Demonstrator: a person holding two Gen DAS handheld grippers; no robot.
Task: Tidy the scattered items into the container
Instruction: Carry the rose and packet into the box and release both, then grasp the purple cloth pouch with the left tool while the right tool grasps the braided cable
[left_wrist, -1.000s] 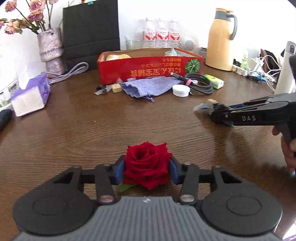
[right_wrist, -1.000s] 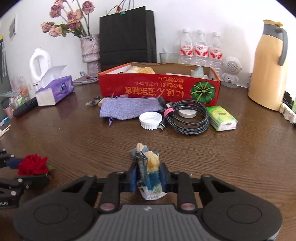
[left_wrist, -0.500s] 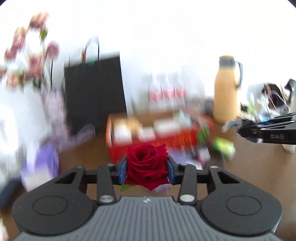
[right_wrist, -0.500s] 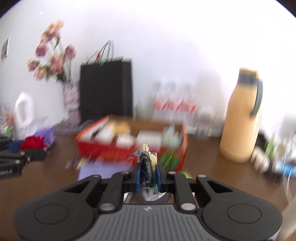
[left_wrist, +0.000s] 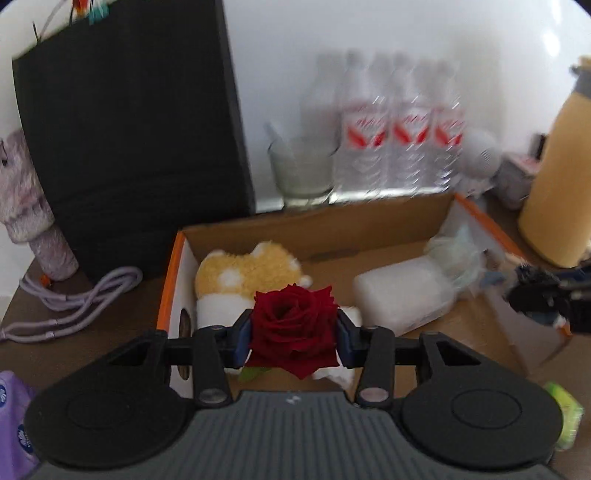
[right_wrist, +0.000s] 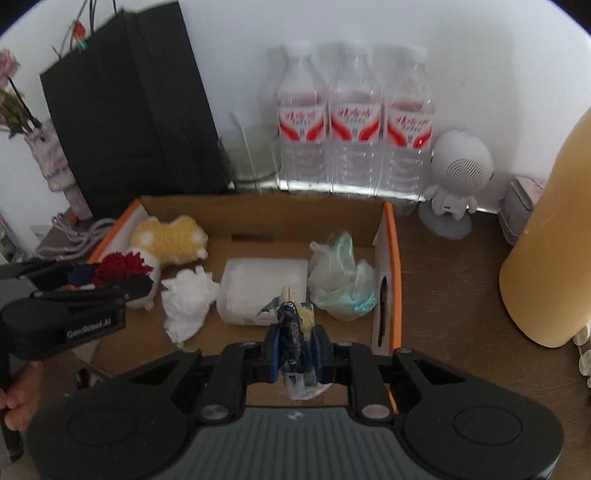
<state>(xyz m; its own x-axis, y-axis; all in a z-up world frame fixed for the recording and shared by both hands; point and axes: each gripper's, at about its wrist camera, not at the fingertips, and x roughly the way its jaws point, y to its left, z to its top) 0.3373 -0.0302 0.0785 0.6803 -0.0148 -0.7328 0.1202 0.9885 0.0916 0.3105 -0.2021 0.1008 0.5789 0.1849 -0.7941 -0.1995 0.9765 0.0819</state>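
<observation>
Box (right_wrist: 391, 258) is set on brown wooden table (right_wrist: 454, 280) against white wall; bottles (right_wrist: 354, 125) behind it. Rose (left_wrist: 293, 326) pinched by left gripper (left_wrist: 293, 338), wrapper (right_wrist: 295, 343) by right gripper (right_wrist: 295, 349), both held over box.

Your left gripper (left_wrist: 294, 336) angles downward, its blue pads pressed against both sides of a red rose (left_wrist: 294, 326). Your right gripper (right_wrist: 296, 349) tilts down too, jaws nearly together and pinching a small crumpled wrapper (right_wrist: 294, 332). In the right wrist view, your left hand (right_wrist: 16, 398) wraps the handle at the lower left edge. The two grippers sit side by side, apart.
</observation>
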